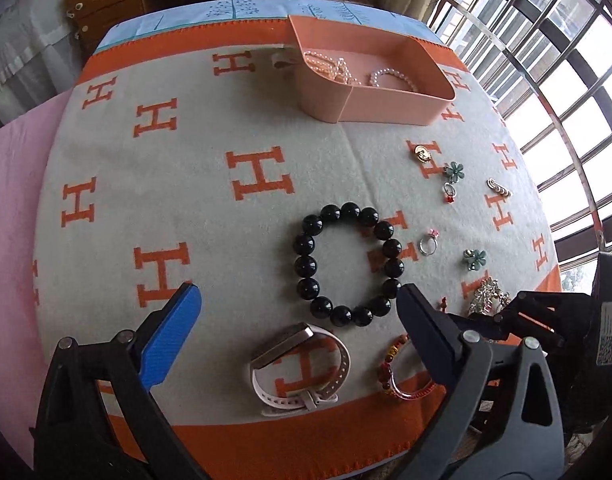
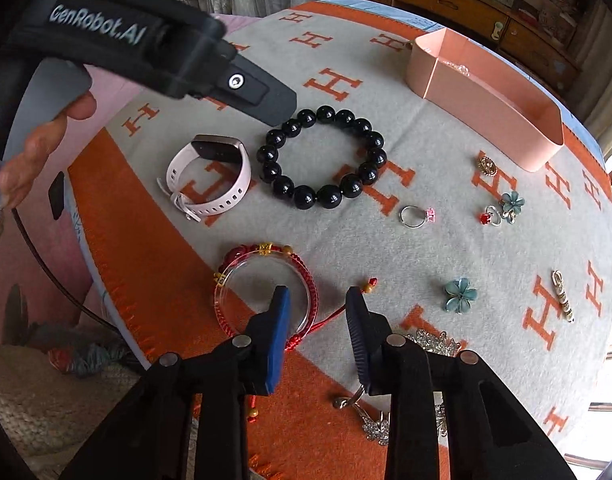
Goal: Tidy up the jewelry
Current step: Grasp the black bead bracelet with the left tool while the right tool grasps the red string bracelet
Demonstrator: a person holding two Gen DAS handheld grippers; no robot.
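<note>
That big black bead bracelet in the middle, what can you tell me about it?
The black bead bracelet is a closed ring of large, glossy round beads, dark like polished stone or glass, apparently strung on a hidden cord. It lies flat on the grey and orange blanket, partly over an orange letter. Nothing grips it. The pink-strapped watch lies close beside it, whether touching is unclear, and a small ring lies apart.

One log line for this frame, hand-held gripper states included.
left hand-held gripper: open above black bead bracelet | right hand-held gripper: open over red bracelet | pink tray: holds pearls
</note>
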